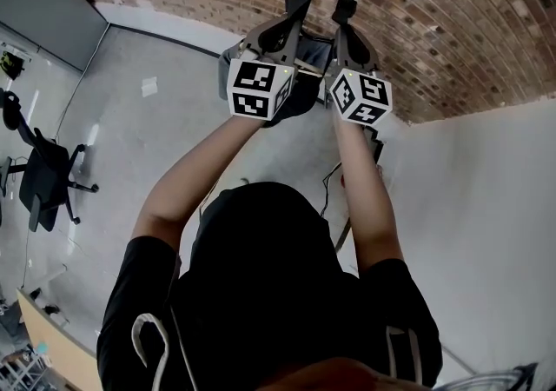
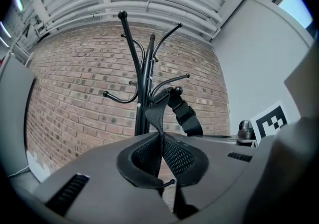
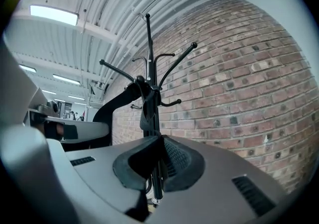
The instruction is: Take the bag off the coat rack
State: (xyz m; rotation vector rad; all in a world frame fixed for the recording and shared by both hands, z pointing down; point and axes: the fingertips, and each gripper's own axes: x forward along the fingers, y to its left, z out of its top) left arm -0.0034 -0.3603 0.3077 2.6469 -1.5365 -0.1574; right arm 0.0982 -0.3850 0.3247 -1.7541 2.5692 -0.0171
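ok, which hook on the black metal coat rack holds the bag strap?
The lowest right-side hook in the left gripper view: the black webbing strap loops over it; rest are bare.

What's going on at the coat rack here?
A person has both handheld grippers raised to the black metal coat rack in front of the red brick wall. The left gripper and the right gripper are each clamped on the black webbing strap of the dark bag. The strap is looped over a rack hook, so the bag is not off yet.
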